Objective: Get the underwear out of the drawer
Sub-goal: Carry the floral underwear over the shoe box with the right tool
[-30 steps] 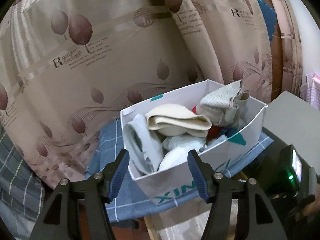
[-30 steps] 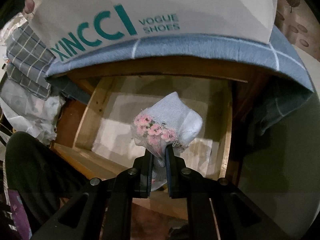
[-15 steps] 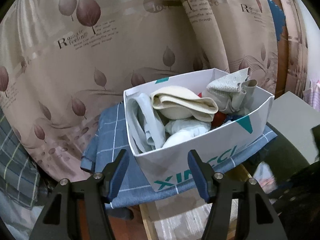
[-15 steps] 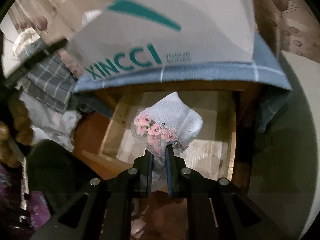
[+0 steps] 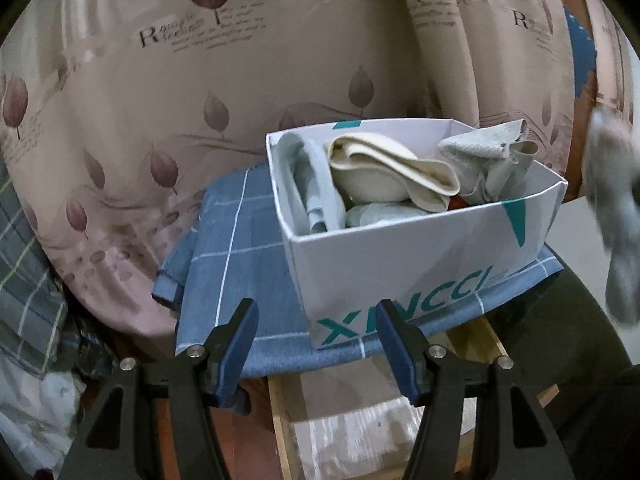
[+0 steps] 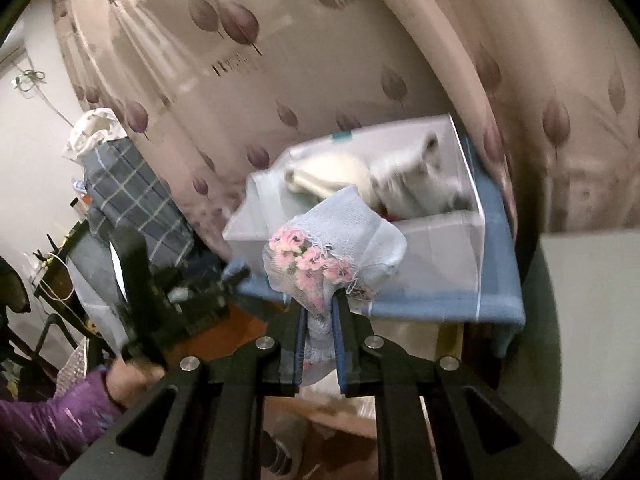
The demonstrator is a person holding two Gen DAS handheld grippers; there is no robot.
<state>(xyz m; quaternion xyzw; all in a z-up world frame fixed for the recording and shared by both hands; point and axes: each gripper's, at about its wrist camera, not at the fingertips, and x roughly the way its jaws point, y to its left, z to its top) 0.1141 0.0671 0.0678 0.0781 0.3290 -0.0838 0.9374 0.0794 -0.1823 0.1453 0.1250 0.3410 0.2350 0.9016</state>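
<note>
curtain (image 5: 248,92): beige, leaf print with lettering, hangs behind | shoebox (image 5: 420,264): white, teal lettering, open top, holds folded cloths, cream one (image 5: 384,168) uppermost | blue checked cloth (image 5: 236,248): lies under shoebox, drapes over edge | plaid fabric (image 6: 132,196): heaped at left | purple sleeve (image 6: 44,416): lower left

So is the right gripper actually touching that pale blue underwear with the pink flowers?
Touching. The right wrist view shows the right gripper with both pads pressed on the underwear, its fabric pinched between them.
</note>
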